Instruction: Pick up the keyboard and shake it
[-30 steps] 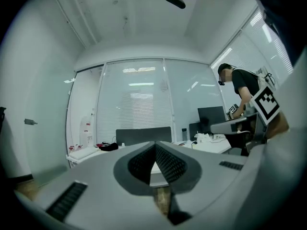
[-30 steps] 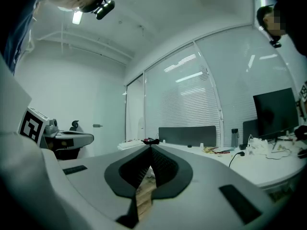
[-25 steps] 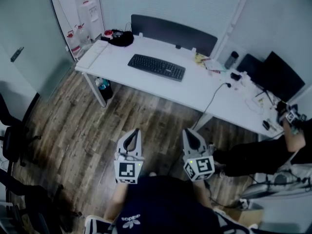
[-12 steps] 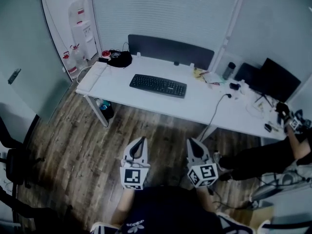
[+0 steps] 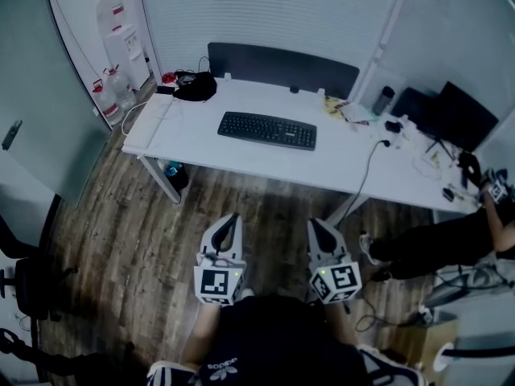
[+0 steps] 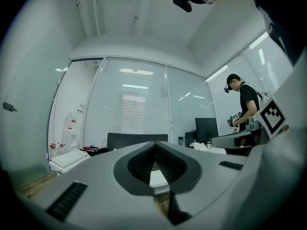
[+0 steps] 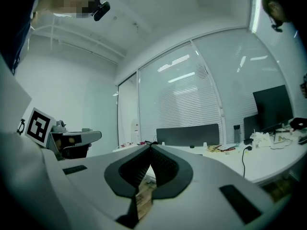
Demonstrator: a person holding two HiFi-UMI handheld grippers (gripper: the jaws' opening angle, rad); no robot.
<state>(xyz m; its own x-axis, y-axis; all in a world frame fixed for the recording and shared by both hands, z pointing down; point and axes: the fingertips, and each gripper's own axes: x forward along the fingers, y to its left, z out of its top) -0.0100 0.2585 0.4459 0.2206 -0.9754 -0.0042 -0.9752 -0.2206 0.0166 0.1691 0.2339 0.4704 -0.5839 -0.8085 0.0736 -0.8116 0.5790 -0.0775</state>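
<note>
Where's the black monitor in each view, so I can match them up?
Head view: the monitor is upper right, at the desk's right end.
Left gripper view: the monitor is right of centre.
Right gripper view: the monitor is at the far right.
Shared landmark: the dark panel behind the desk.

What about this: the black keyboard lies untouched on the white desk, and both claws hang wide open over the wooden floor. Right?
The left claw and right claw are shut, not wide open, as each gripper view shows. The rest holds in the head view: the keyboard lies untouched on the white desk, and the claws hang over the wooden floor.
</note>
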